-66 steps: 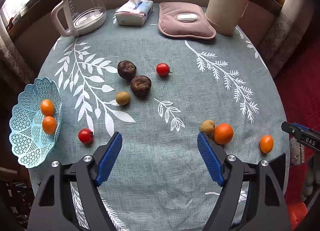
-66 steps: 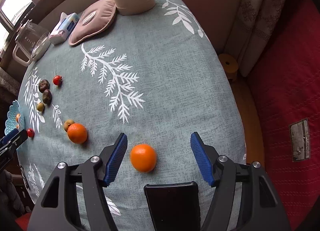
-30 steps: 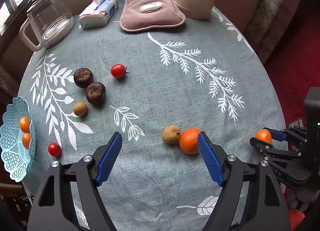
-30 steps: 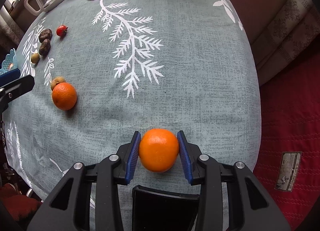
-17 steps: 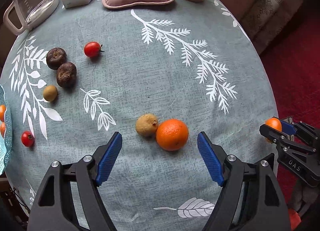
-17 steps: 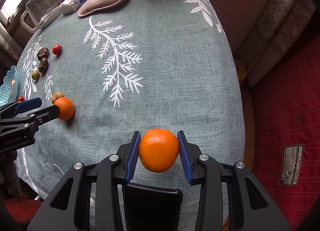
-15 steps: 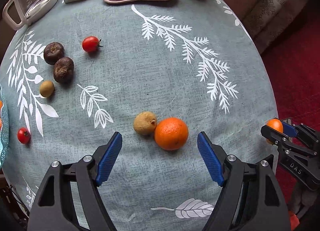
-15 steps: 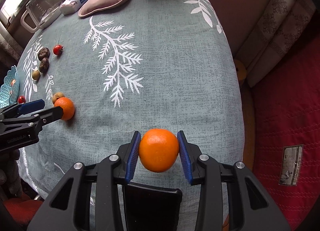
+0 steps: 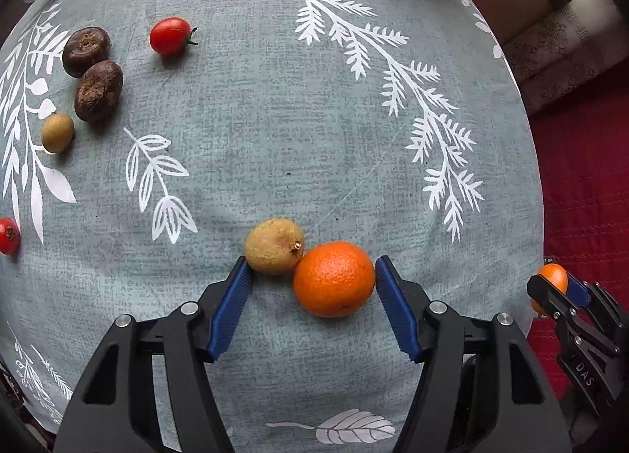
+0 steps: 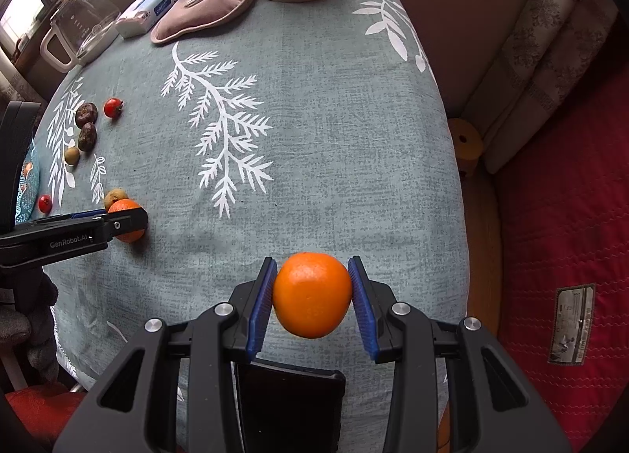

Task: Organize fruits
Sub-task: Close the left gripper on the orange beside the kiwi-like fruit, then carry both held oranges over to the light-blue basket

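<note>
I see one orange (image 10: 312,294) clamped between my right pads, lifted off the cloth. A second orange (image 9: 334,279) lies on the table, touching a small tan fruit (image 9: 274,246) at its left.

left black plastic two-finger gripper (image 9: 310,286): ribbed blue pads, silver pivot screws, white "GenRobot.AI" lettering on side; right black plastic two-finger gripper (image 10: 311,290): same build, "DAS" marking; grey knit glove (image 10: 27,319)

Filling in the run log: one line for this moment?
left claw: open around orange, longan | right claw: shut on second orange, lifted
</note>
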